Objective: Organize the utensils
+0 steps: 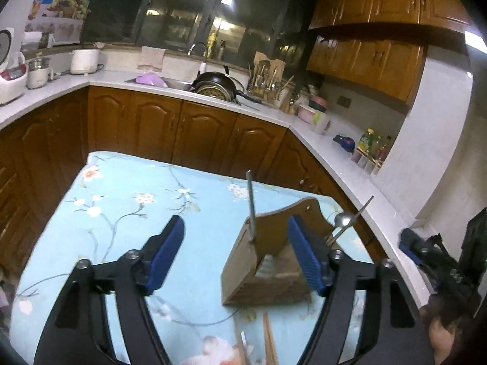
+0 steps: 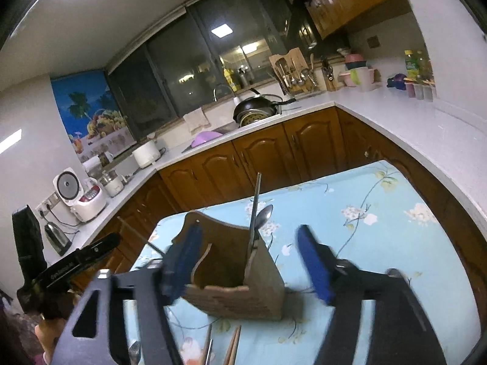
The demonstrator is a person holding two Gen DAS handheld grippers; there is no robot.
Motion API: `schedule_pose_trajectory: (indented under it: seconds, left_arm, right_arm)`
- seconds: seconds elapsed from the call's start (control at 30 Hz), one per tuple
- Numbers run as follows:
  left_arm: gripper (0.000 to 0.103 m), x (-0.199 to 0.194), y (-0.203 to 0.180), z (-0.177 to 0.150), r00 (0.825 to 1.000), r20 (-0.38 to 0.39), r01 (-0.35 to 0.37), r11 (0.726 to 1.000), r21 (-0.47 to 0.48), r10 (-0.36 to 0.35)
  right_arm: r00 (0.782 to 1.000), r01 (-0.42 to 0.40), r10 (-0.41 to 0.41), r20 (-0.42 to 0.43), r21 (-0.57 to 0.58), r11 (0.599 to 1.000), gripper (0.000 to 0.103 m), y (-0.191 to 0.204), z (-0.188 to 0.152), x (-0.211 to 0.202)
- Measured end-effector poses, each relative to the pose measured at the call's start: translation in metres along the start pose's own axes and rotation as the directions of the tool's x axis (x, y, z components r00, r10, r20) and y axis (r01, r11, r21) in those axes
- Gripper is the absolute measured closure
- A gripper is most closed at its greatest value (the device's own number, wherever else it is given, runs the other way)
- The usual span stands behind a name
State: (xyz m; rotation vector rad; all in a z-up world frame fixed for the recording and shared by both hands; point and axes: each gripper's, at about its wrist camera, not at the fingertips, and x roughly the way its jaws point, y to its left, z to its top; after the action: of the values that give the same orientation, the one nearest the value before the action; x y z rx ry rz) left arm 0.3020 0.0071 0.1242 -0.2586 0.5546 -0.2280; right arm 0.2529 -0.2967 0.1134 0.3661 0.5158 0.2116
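Both grippers spread wide over wooden utensil holder on floral-cloth table, nothing gripped.

Brown wooden utensil holder (image 1: 268, 270) stands on the light-blue floral tablecloth (image 1: 127, 200), upright, a metal-handled utensil (image 1: 251, 203) sticking up from one slot, a silver spoon (image 2: 264, 215) leaning beside it. Left gripper (image 1: 236, 251), blue pads, jaws apart and empty; its right pad overlaps the holder's edge in view, contact unclear. Right gripper (image 2: 248, 258) also released, jaws wide with the holder seen between them, pads not pressing it. Wooden chopsticks (image 2: 232, 346) lie on the cloth just in front of the holder. Wooden cabinets (image 1: 194, 133) and a white countertop behind.
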Motion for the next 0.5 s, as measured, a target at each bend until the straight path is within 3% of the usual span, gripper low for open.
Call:
schedule_pose_trajectory:
  seconds: [0.07, 0.5]
  left_arm:
    - [0.023, -0.013, 0.004, -0.008, 1.000, 0.004, -0.008, 1.000, 0.000, 0.008]
    - [0.021, -0.071, 0.025, -0.114, 0.994, -0.109, -0.027, 0.999, -0.043, 0.022]
  right_arm:
    - [1.000, -0.009, 0.009, 0.021, 0.006, 1.000, 0.010, -0.001, -0.007, -0.014]
    - [1.000, 0.012, -0.011, -0.015, 0.088, 0.996, 0.009, -0.013, -0.099, -0.087]
